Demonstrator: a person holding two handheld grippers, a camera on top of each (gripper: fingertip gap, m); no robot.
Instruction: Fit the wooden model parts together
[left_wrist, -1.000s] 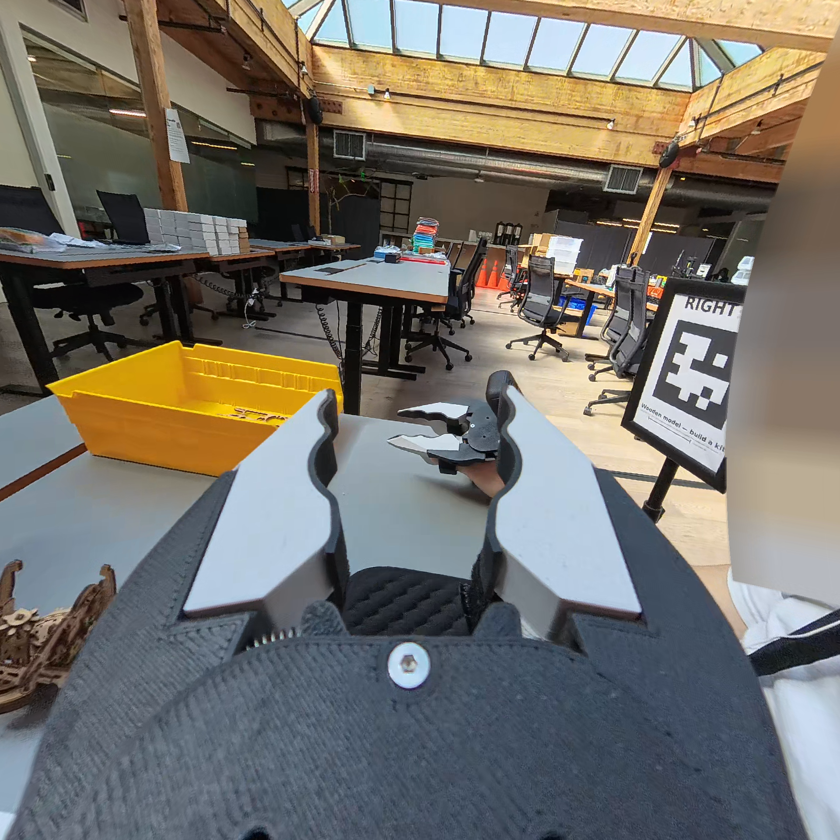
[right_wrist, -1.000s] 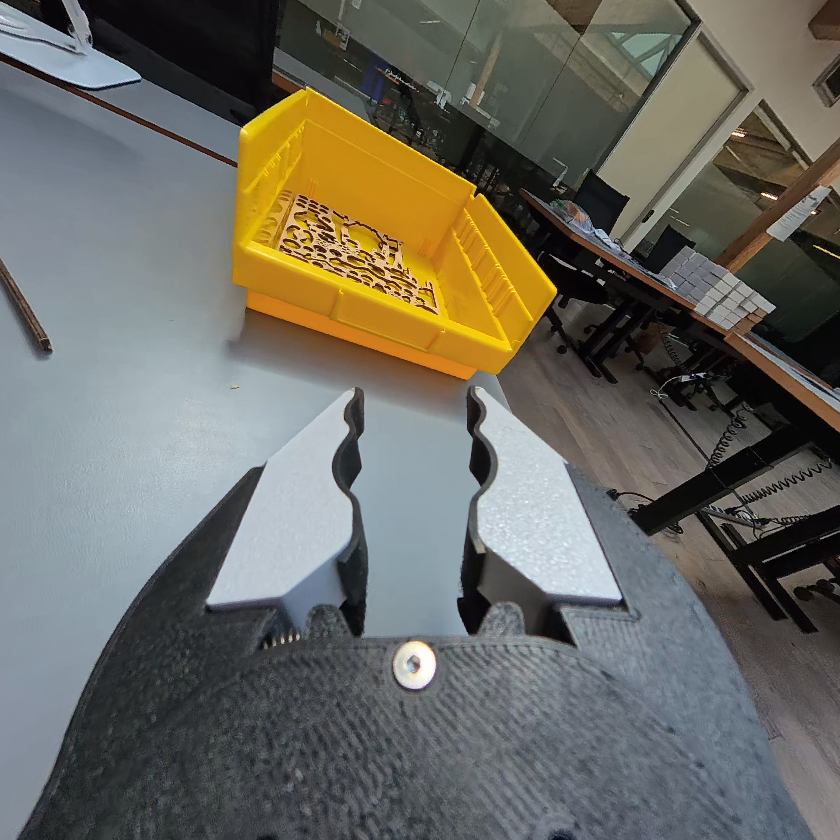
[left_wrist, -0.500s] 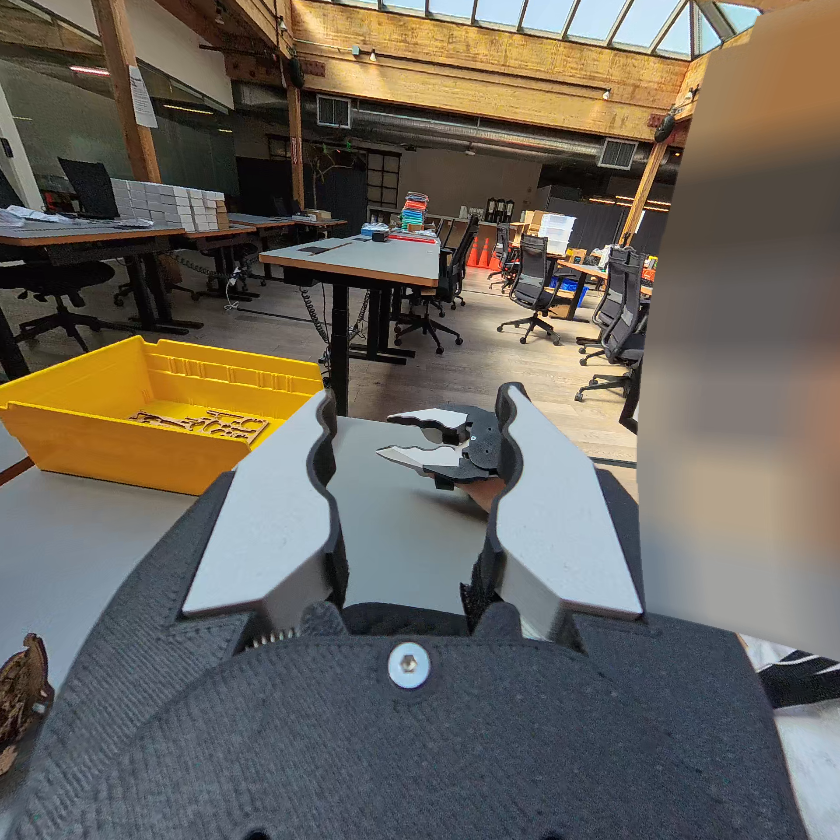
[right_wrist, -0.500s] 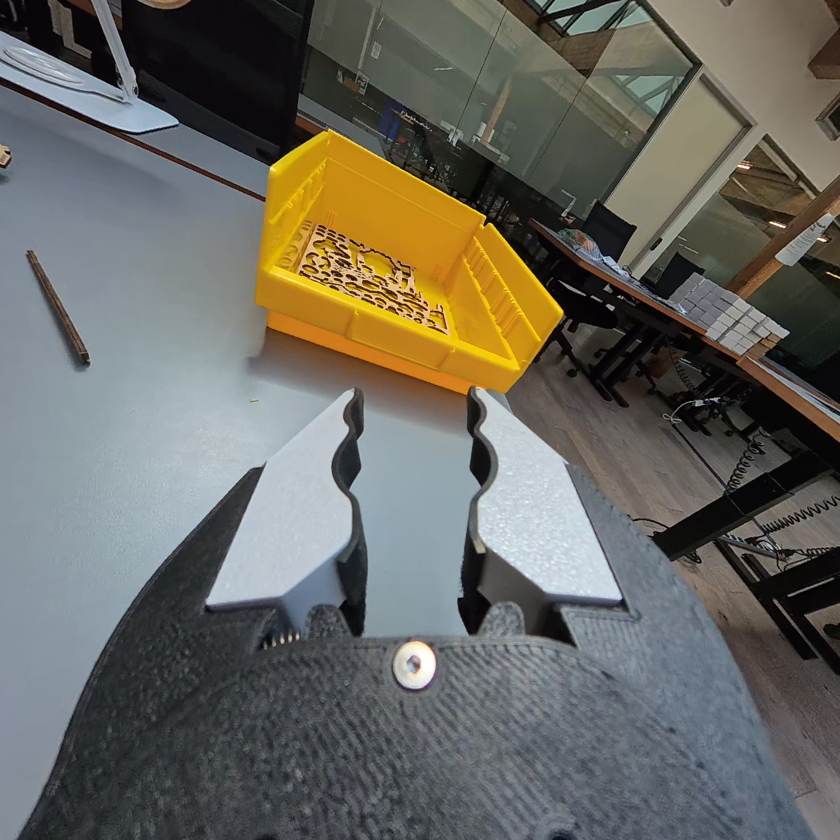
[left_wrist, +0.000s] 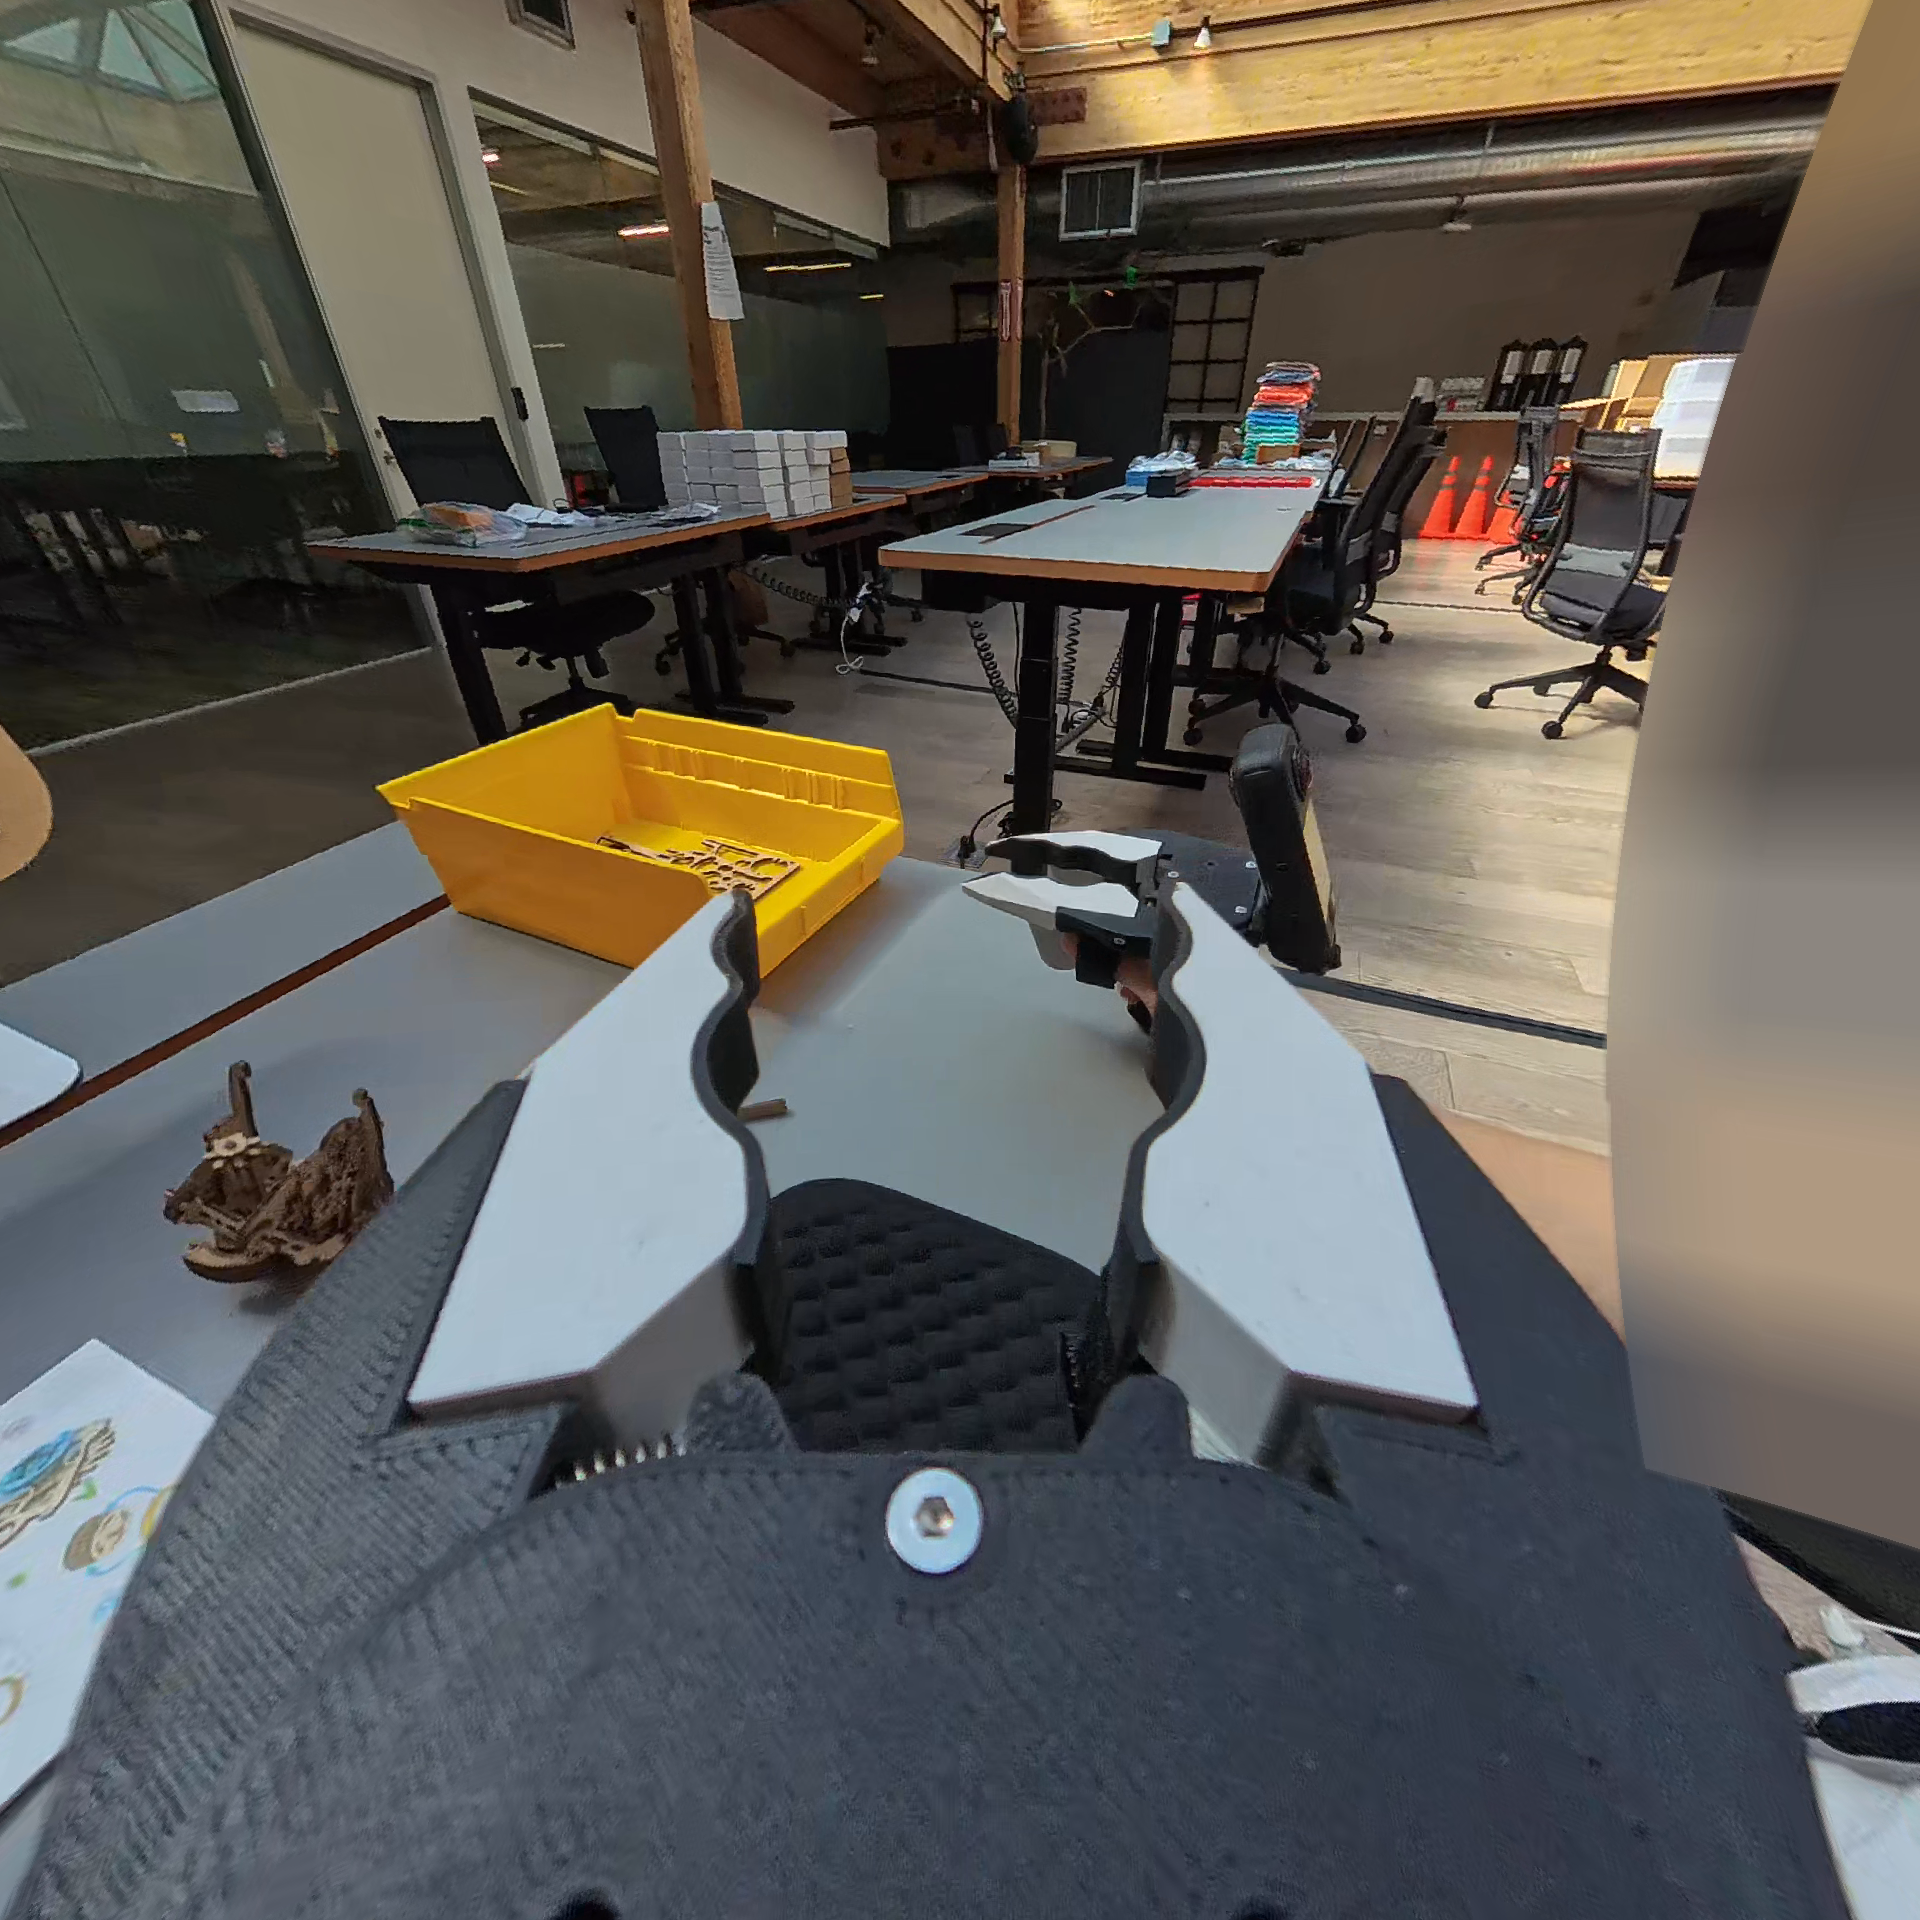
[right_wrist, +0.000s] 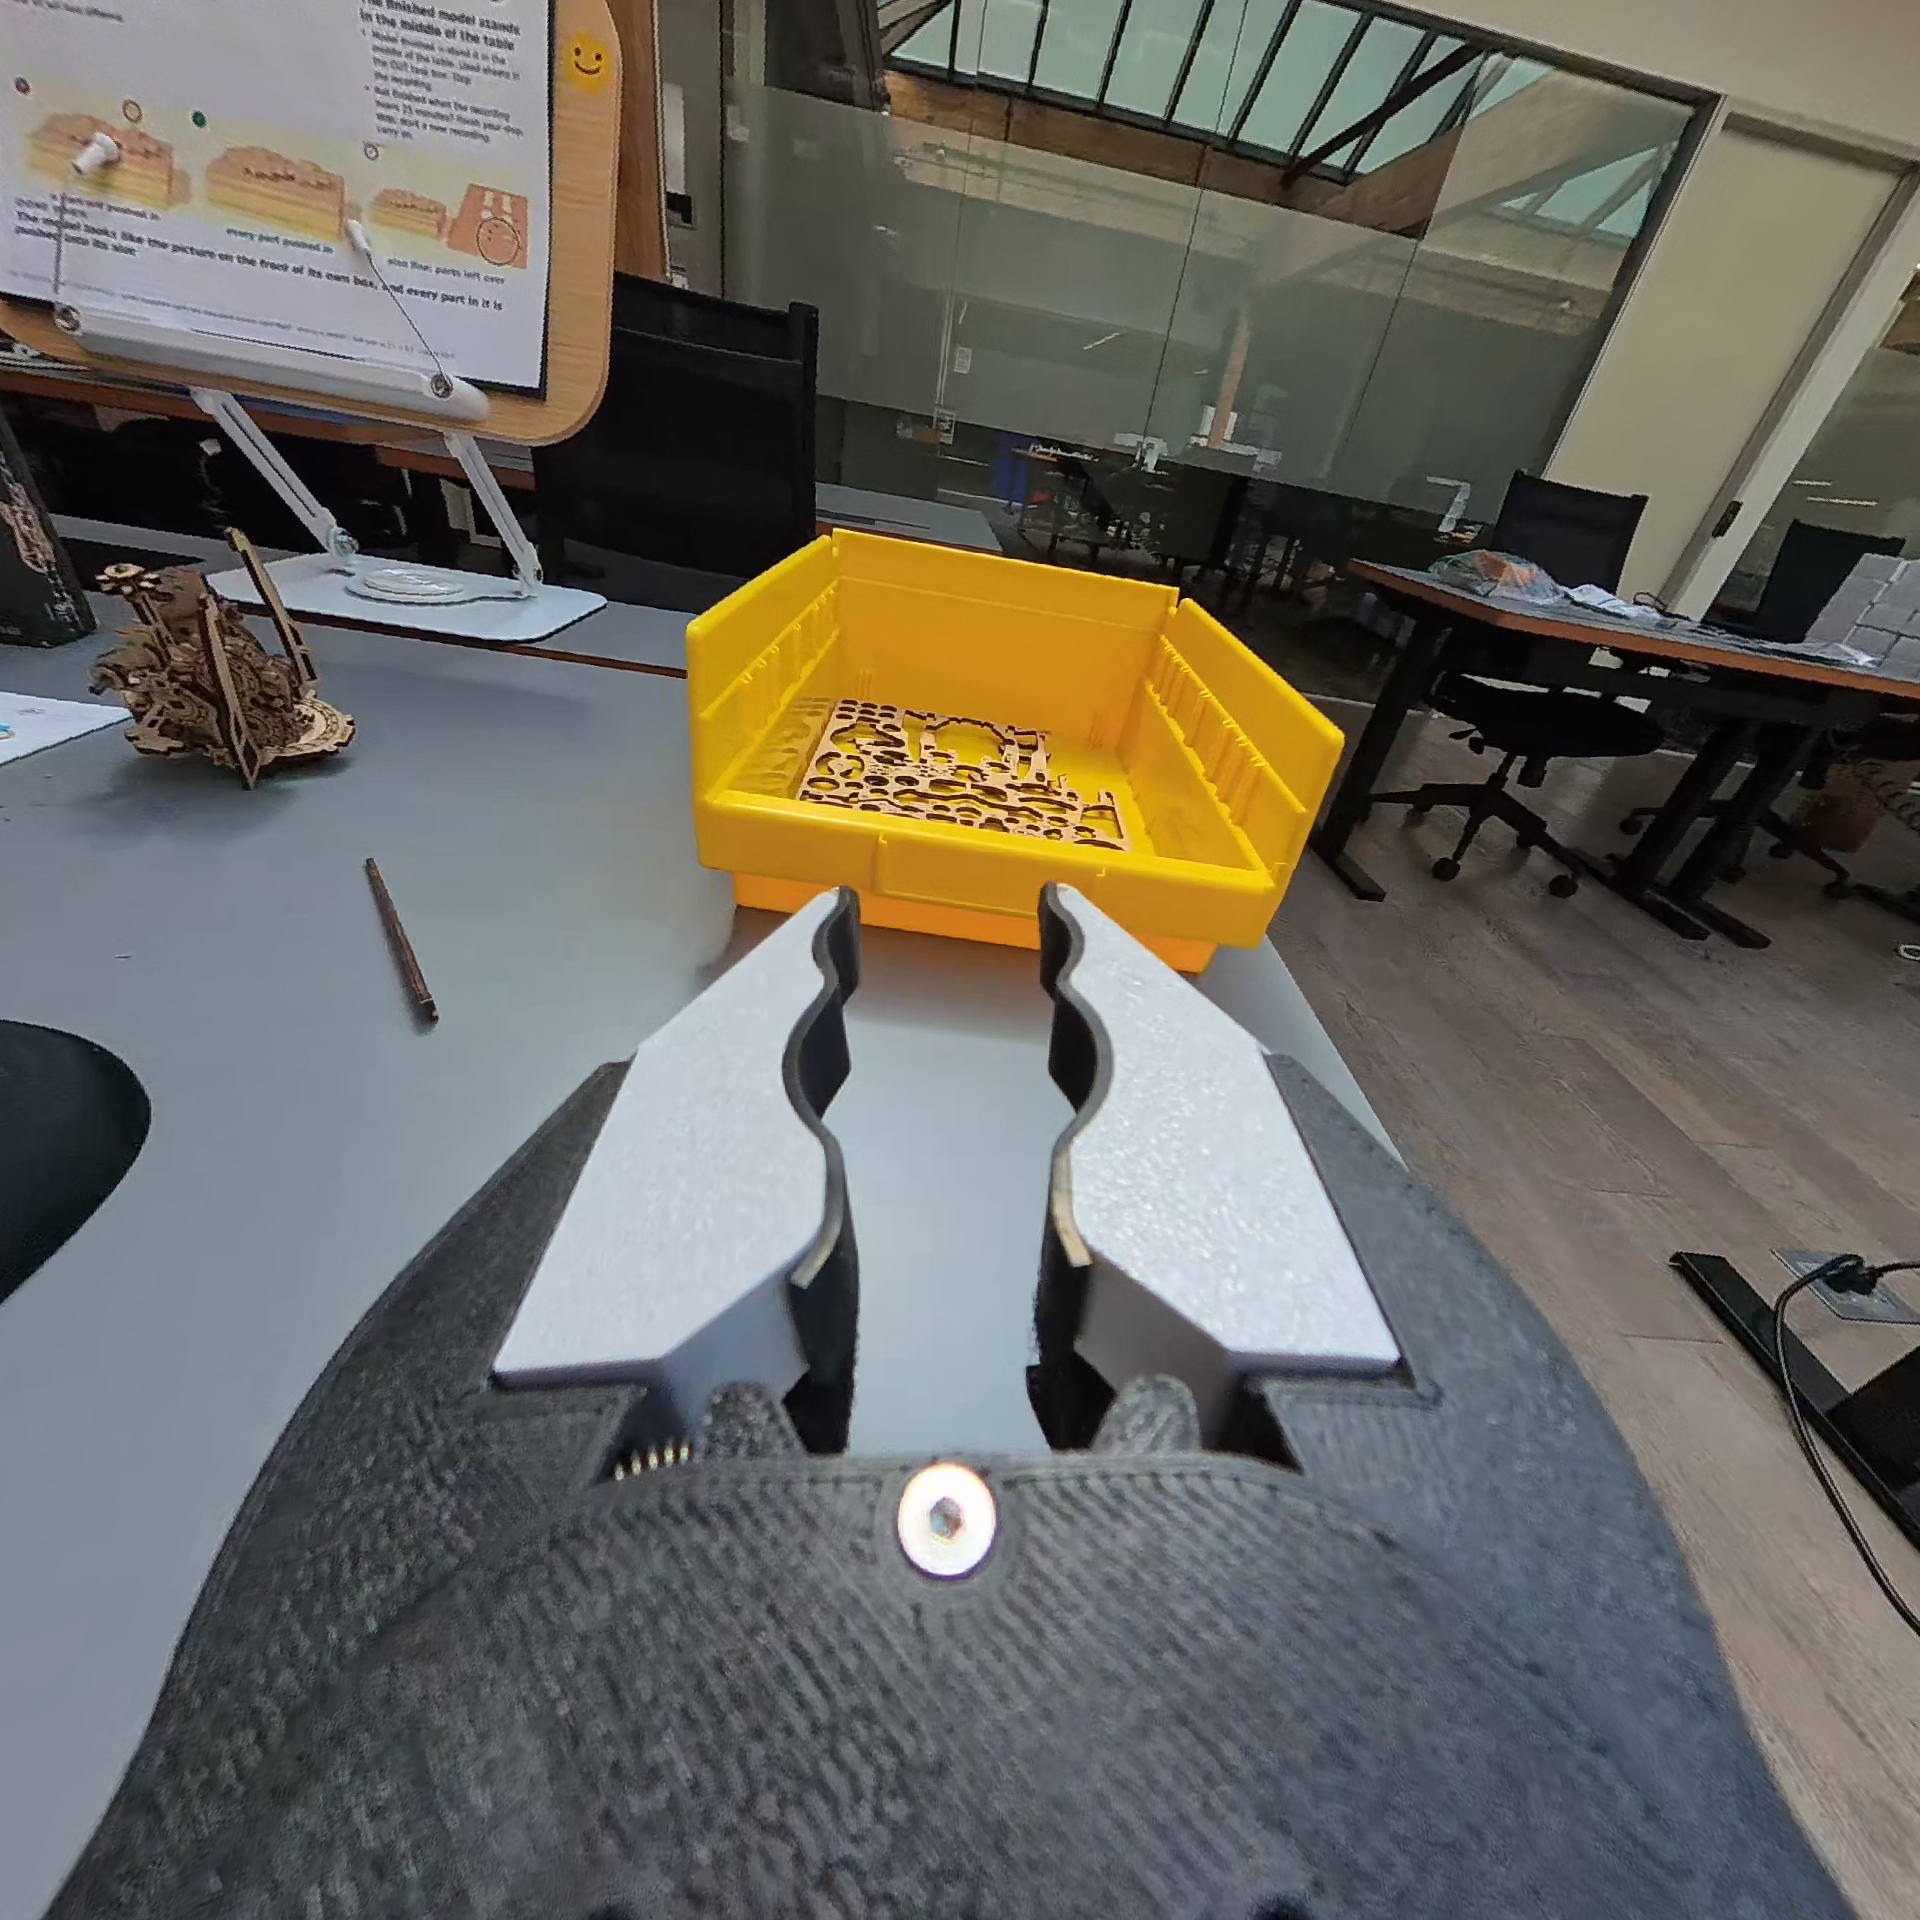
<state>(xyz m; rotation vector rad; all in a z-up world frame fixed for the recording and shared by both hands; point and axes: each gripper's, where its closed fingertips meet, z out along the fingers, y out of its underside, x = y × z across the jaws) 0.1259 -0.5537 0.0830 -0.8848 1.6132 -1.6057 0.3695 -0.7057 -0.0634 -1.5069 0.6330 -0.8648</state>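
Observation:
A partly built wooden model (left_wrist: 281, 1195) stands on the grey table (left_wrist: 935, 1039) to the left of my left gripper (left_wrist: 951, 935), which is open and empty. The model also shows at the far left of the right wrist view (right_wrist: 208, 675). A yellow bin (right_wrist: 987, 862) holds a cut-out wooden parts sheet (right_wrist: 956, 779), straight ahead of my right gripper (right_wrist: 948, 935), which is open and empty just short of the bin. A thin wooden stick (right_wrist: 400, 940) lies on the table to its left. My right gripper also shows in the left wrist view (left_wrist: 987, 871), beside the bin (left_wrist: 540, 831).
An instruction board on a white stand (right_wrist: 312, 187) rises behind the model. A printed paper (left_wrist: 62, 1507) lies at the near left. A black round patch (right_wrist: 52, 1132) sits at the left edge of the right wrist view. The table edge (right_wrist: 1320, 1039) drops to the floor on the right. Across from one pair of fingers to the other is roughly 35 cm. The partly built wooden model (left_wrist: 281, 1195) lies around 30 cm away from my left fingertips.
Both views have swung left. The model and the instruction board came into the right wrist view, and the model shows more fully in the left wrist view. Both grippers stayed open and empty.

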